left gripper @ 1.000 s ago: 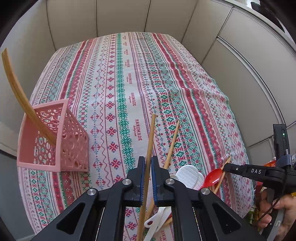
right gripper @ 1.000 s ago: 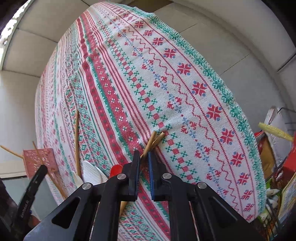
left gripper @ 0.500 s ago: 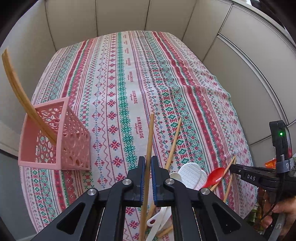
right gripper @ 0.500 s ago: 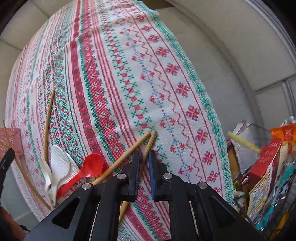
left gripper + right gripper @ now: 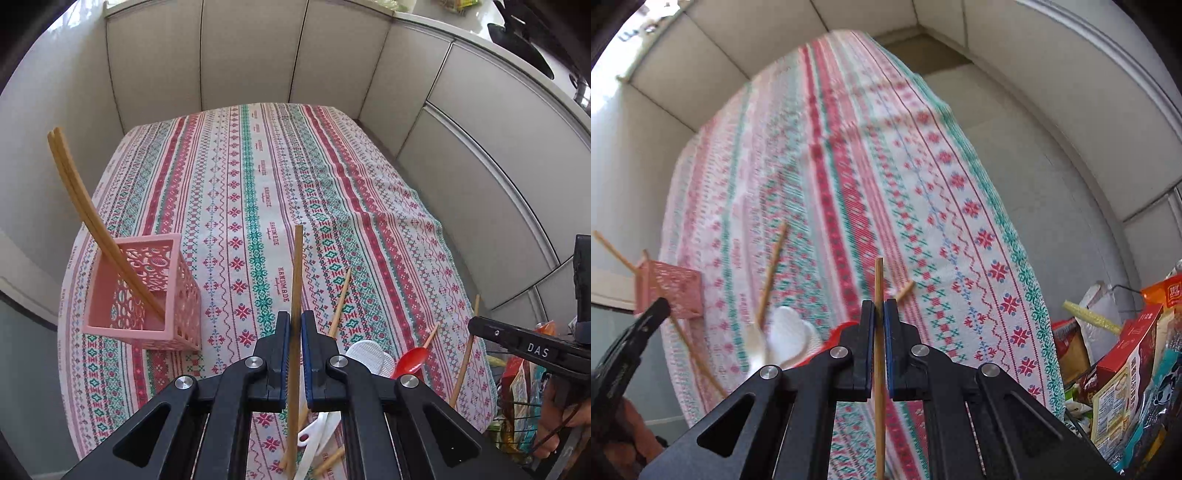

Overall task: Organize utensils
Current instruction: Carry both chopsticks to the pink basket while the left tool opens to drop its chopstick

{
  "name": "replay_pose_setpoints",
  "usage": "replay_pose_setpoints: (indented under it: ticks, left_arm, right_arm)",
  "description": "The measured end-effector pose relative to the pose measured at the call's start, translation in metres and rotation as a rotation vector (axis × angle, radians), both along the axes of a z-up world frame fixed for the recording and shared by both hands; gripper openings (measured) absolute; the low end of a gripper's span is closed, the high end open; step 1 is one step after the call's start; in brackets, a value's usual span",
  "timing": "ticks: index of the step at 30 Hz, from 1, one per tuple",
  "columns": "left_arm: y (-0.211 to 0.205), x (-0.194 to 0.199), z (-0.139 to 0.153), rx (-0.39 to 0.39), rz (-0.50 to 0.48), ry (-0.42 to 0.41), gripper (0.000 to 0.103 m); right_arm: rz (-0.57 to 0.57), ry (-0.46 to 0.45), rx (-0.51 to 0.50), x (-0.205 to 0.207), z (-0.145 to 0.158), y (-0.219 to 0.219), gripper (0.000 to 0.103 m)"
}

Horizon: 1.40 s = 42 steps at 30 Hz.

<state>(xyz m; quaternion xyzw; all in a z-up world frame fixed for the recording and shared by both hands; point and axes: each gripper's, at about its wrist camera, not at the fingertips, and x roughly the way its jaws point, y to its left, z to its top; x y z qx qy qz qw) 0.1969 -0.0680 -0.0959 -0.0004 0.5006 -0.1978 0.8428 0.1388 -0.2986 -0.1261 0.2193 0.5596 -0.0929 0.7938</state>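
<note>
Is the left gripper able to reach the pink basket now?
Probably yes. The left gripper, shut on a chopstick, has bare tablecloth between it and the pink basket, whose open top holds only two chopsticks.

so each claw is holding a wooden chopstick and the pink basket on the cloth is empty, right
Not quite. The left claw and the right claw are each shut on a wooden chopstick, but the pink basket is not empty: the left wrist view shows two chopsticks leaning in it.

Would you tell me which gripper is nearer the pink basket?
Left. The left gripper hangs just right of the basket; the right gripper is farther right, past the spoons.
</note>
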Motion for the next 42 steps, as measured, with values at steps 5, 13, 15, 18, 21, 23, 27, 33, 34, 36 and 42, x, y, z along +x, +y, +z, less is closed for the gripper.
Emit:
replay_pose_setpoints:
  ticks: [5, 13, 15, 18, 21, 23, 27, 33, 34, 36, 42]
  left_arm:
    - [0.012, -0.017, 0.031, -0.027, 0.009, -0.097, 0.006]
    - [0.048, -0.047, 0.093, -0.099, 0.063, -0.319, 0.006]
    - [0.058, -0.052, 0.107, -0.129, 0.087, -0.365, 0.006]
    - [0.077, -0.059, 0.126, -0.166, 0.136, -0.438, 0.006]
    - [0.095, -0.064, 0.140, -0.197, 0.195, -0.507, 0.006]
    - [0.106, -0.065, 0.146, -0.201, 0.233, -0.547, 0.006]
    - [0.119, -0.057, 0.146, -0.160, 0.299, -0.577, 0.006]
    - [0.135, -0.024, 0.116, -0.130, 0.350, -0.480, 0.006]
    - [0.136, -0.018, 0.109, -0.117, 0.354, -0.462, 0.006]
    - [0.137, -0.006, 0.096, -0.089, 0.366, -0.431, 0.006]
    - [0.137, 0.023, 0.064, -0.066, 0.373, -0.357, 0.006]
  right_arm:
    - [0.059, -0.142, -0.014, -0.012, 0.043, 0.021, 0.005]
    - [0.150, -0.378, -0.061, -0.027, 0.105, 0.056, 0.005]
    - [0.167, -0.422, -0.066, -0.030, 0.117, 0.065, 0.005]
    - [0.187, -0.481, -0.071, -0.032, 0.133, 0.076, 0.005]
    - [0.204, -0.532, -0.059, -0.034, 0.146, 0.084, 0.005]
    - [0.212, -0.553, -0.050, -0.034, 0.151, 0.088, 0.005]
    - [0.222, -0.577, -0.026, -0.031, 0.156, 0.097, 0.005]
    - [0.224, -0.616, 0.003, -0.027, 0.160, 0.104, 0.005]
    - [0.222, -0.623, 0.008, -0.026, 0.160, 0.105, 0.005]
    - [0.220, -0.634, 0.019, -0.023, 0.160, 0.106, 0.005]
    - [0.224, -0.650, 0.038, -0.013, 0.156, 0.112, 0.005]
